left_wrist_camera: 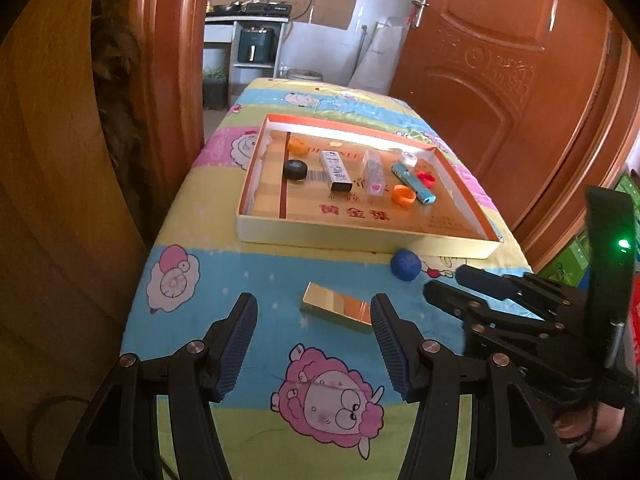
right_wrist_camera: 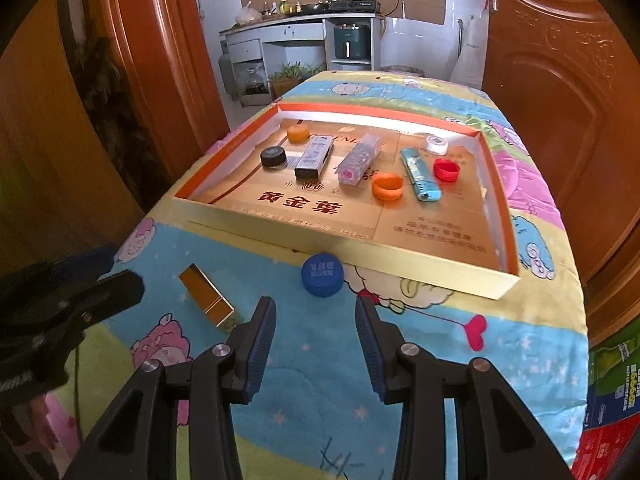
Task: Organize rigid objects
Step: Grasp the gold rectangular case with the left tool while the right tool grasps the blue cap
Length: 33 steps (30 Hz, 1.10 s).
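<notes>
A shallow gold box lid (left_wrist_camera: 360,238) (right_wrist_camera: 280,226) lies on the cartoon-print cloth and holds several small items: orange cap, black cap, dark box, clear case, orange ring, teal lighter, red cap, white cap. A blue bottle cap (left_wrist_camera: 405,264) (right_wrist_camera: 322,274) lies just in front of the lid. A small gold box (left_wrist_camera: 338,307) (right_wrist_camera: 206,294) lies on the cloth. My left gripper (left_wrist_camera: 314,344) is open, just short of the gold box. My right gripper (right_wrist_camera: 316,344) is open, just short of the blue cap; it also shows in the left wrist view (left_wrist_camera: 460,284).
The cloth-covered table (left_wrist_camera: 248,280) is narrow, with wooden doors (left_wrist_camera: 500,80) on the right and a wooden frame on the left. A kitchen counter stands behind. Coloured cartons (right_wrist_camera: 616,400) sit by the table's right side.
</notes>
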{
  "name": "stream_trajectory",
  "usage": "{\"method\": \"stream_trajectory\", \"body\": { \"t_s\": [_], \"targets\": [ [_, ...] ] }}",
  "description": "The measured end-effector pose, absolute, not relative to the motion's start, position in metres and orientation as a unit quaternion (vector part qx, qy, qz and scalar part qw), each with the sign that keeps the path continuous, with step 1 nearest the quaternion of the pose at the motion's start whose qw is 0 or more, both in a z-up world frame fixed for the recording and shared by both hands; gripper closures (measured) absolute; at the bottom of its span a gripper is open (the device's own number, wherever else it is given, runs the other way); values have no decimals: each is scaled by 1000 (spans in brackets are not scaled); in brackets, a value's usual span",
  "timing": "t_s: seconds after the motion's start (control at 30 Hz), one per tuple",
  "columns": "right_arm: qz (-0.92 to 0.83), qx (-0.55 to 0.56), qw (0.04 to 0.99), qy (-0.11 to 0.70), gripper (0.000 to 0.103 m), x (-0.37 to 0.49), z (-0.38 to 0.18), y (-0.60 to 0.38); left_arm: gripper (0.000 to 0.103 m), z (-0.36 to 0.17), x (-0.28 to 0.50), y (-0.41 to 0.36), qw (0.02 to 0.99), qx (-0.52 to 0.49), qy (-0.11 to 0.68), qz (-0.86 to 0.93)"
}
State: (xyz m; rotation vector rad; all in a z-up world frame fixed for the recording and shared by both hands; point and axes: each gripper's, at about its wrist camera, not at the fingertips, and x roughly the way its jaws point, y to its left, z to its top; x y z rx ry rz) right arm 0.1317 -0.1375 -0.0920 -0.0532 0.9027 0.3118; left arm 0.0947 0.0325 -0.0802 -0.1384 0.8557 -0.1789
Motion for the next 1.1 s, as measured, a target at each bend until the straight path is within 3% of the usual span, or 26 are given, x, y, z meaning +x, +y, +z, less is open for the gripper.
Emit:
{"method": "stream_trajectory", "body": {
  "t_s": [0.57,0.63,1.1],
  "targets": [
    [143,-42,884,444,62,165,-121,-124,42,-97,90,28,896,-66,429,-95],
    [144,-43,884,443,73,166,-121,-123,42,-100,90,27,893,-70,433,-97],
    [170,-5,898,406,73,157,-102,-156,42,-107,102,8,893,-167,415,-37]
  ]
}}
